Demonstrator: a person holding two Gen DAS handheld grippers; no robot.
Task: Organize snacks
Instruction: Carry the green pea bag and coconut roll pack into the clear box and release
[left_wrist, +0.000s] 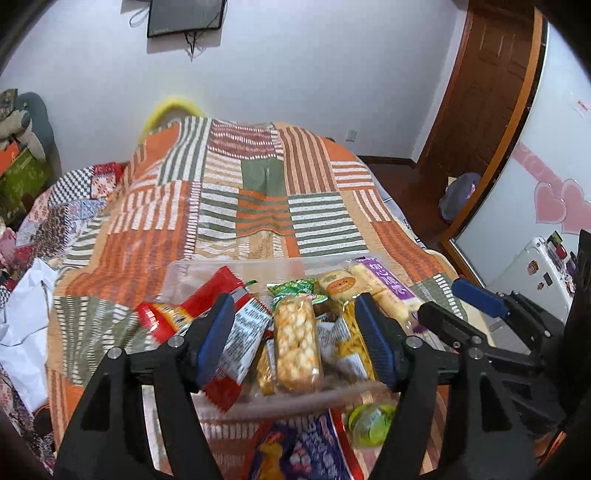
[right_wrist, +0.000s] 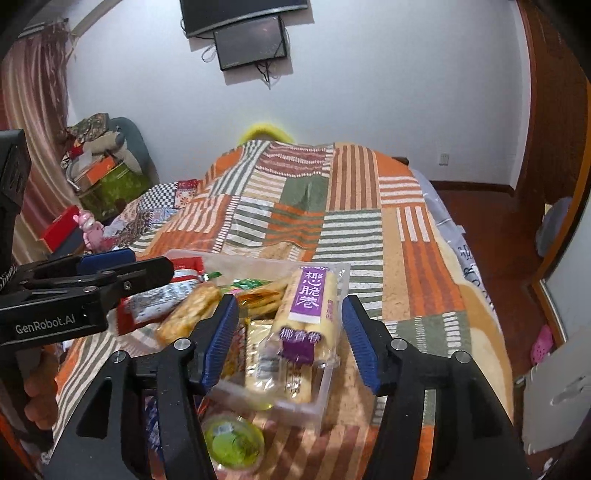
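- Snacks fill a clear plastic tray lying on the bed: a puffed-rice bar near the middle, a red packet at about nine o'clock from it, a purple-labelled roll pack at about two o'clock.
- Outside the tray, at six o'clock from it, I see a green jelly cup and a blue-and-red bag loose on the cover.
- My left gripper hangs over the tray's middle, released, jaws either side of the rice bar and pressing nothing.
- My right gripper is likewise let go, jaws straddling the roll pack with clear gaps on both sides.
- I judge the tray mostly loaded, with the two strays left to gather.
- Next move, as I read it: drop toward six o'clock, square the jaws on the jelly cup and close gently, since its round wall may slip.
- Underneath is a striped patchwork bedspread, soft and uneven.
- Beyond it: a white wall, screens at twelve o'clock, a wooden door at two o'clock.
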